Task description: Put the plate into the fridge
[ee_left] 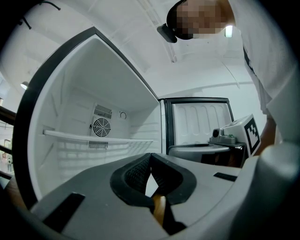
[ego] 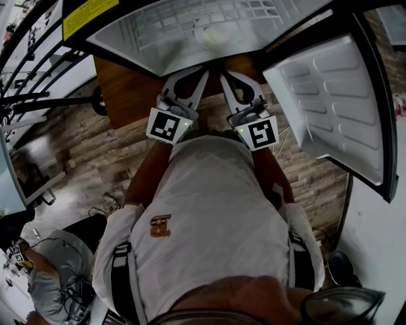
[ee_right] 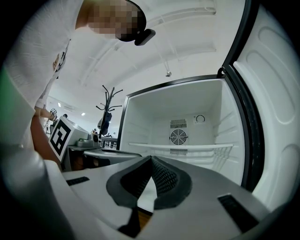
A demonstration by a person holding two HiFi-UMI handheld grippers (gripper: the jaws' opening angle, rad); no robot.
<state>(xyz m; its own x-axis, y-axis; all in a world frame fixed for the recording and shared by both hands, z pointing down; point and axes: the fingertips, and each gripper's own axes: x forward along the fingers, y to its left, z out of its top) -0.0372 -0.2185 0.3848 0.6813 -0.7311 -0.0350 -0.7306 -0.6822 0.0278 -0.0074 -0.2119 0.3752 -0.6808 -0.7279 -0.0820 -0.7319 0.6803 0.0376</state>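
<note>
The fridge [ego: 190, 32] stands open in front of me, its door [ego: 330, 95] swung out to the right. No plate shows in any view. A pale blurred patch [ego: 214, 37] lies on the wire shelf; I cannot tell what it is. My left gripper [ego: 202, 72] and right gripper [ego: 226, 76] hang side by side just before the fridge opening, tips pointing inward. Both are shut with nothing between the fingers. The left gripper view has the left gripper [ee_left: 150, 155] aimed at the bare shelf [ee_left: 93, 138] and fan grille [ee_left: 101, 126]. The right gripper [ee_right: 151, 159] faces the same shelf [ee_right: 183, 146].
The fridge sits on a brown wooden surface [ego: 127, 89] above a wood-plank floor [ego: 82, 159]. A yellow label [ego: 89, 16] is on the fridge top. A seated person [ego: 51, 279] is at lower left. A coat rack [ee_right: 108, 101] stands behind at the left.
</note>
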